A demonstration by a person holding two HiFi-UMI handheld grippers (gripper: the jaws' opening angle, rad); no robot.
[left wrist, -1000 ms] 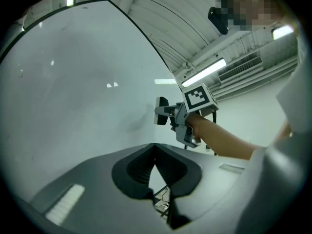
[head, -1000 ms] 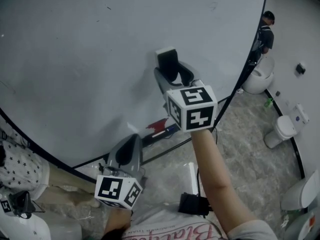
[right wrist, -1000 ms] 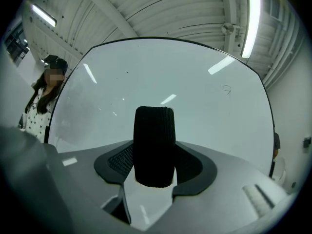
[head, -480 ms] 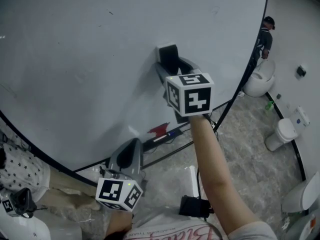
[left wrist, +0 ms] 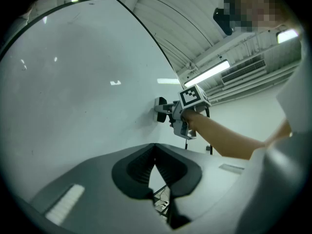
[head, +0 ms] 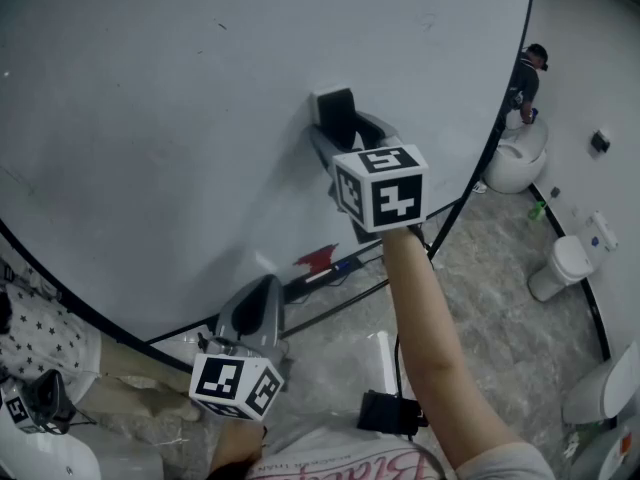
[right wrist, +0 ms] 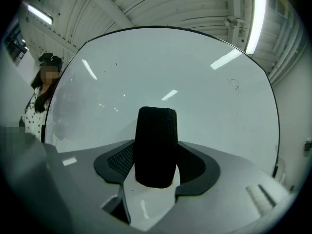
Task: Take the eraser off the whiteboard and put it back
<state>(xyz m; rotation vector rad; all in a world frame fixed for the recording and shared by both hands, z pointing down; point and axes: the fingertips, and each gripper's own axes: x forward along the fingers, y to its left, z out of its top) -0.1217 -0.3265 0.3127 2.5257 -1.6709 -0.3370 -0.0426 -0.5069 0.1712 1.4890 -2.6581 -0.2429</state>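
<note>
The right claw (right wrist: 155, 168) is clenching the black eraser (right wrist: 156, 143) between its jaws. The eraser is sticking out past the tips and touching the whiteboard (head: 180, 118). The left claw (left wrist: 155, 152) is hanging lower, near the board's bottom edge, with its jaws pressing together on nothing.

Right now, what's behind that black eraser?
The whiteboard, its pale surface showing all round. The eraser, clamped in the right gripper's jaws, covers the patch directly behind it, so I can't tell whether it touches the board.
</note>
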